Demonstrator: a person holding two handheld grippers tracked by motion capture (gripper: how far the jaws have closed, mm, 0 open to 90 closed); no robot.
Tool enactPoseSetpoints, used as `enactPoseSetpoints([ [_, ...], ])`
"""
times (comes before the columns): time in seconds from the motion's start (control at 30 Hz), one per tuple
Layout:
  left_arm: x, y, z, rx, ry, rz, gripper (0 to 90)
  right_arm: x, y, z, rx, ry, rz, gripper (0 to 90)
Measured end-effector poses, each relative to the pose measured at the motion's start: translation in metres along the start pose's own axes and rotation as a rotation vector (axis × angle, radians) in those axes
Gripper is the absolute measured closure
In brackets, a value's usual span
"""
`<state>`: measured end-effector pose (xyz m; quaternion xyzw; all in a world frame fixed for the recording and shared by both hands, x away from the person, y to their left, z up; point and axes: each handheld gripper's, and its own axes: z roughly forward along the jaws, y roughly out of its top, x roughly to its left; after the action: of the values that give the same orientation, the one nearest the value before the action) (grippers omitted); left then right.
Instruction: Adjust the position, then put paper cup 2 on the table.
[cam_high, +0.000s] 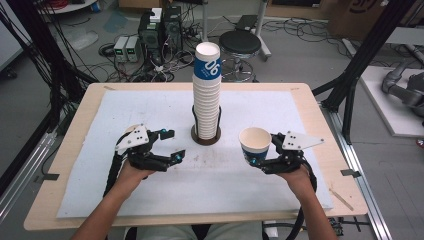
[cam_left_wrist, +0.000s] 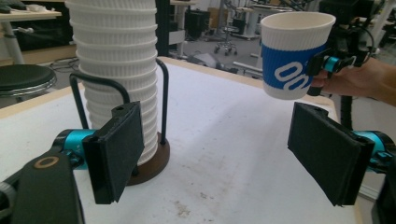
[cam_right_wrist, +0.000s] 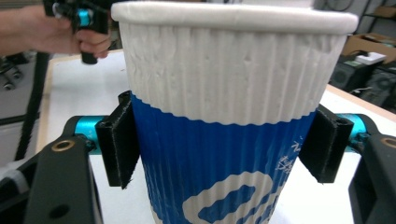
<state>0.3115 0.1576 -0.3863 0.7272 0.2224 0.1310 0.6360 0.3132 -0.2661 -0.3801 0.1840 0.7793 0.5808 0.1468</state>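
Wooden table (cam_high: 320, 130) under white mat (cam_high: 150, 115); stool (cam_high: 240, 44) and cables on grey floor (cam_high: 310, 60) behind. Right hand-held gripper (cam_high: 256, 159) grasping cup (cam_high: 255, 142) above mat; left hand-held gripper (cam_high: 170, 145) released beside cup stack (cam_high: 206, 95).

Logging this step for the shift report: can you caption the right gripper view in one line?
Right gripper clamps an upright blue-and-white ribbed paper cup by its blue band, above the white table mat.

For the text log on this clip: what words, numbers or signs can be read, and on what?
"06", upside down: blue band of the top cup on the cup stack.
"00", as far as it shows: blue band of the cup in the right gripper.
Small white writing beside it: too blurred to read.
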Motion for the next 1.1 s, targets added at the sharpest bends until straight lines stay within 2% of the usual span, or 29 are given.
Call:
enactPoseSetpoints([
  [0.13,0.000,-0.010,-0.001,-0.019,0.028,0.014,18.5,-0.003,-0.004,-0.008,-0.031,-0.046,0.010,25.7],
  [0.27,0.001,-0.017,-0.003,-0.042,0.050,0.007,18.5,-0.004,-0.009,-0.016,-0.056,-0.104,0.012,25.7],
  [0.37,0.002,-0.020,-0.004,-0.058,0.047,-0.003,18.6,-0.006,-0.013,-0.021,-0.070,-0.135,0.016,25.7],
  [0.53,0.001,-0.024,-0.003,-0.034,0.043,0.015,18.5,-0.005,-0.016,-0.029,-0.087,-0.174,0.018,25.7],
  [0.6,0.000,-0.024,-0.003,-0.034,0.043,0.014,18.5,-0.006,-0.016,-0.031,-0.094,-0.185,0.008,25.8],
  [0.7,0.000,-0.025,-0.003,-0.029,0.044,0.011,18.5,-0.005,-0.017,-0.033,-0.093,-0.188,0.021,25.8],
  [1.1,-0.002,-0.028,0.000,-0.024,0.027,0.010,18.5,-0.006,-0.018,-0.032,-0.094,-0.200,0.018,25.8],
])
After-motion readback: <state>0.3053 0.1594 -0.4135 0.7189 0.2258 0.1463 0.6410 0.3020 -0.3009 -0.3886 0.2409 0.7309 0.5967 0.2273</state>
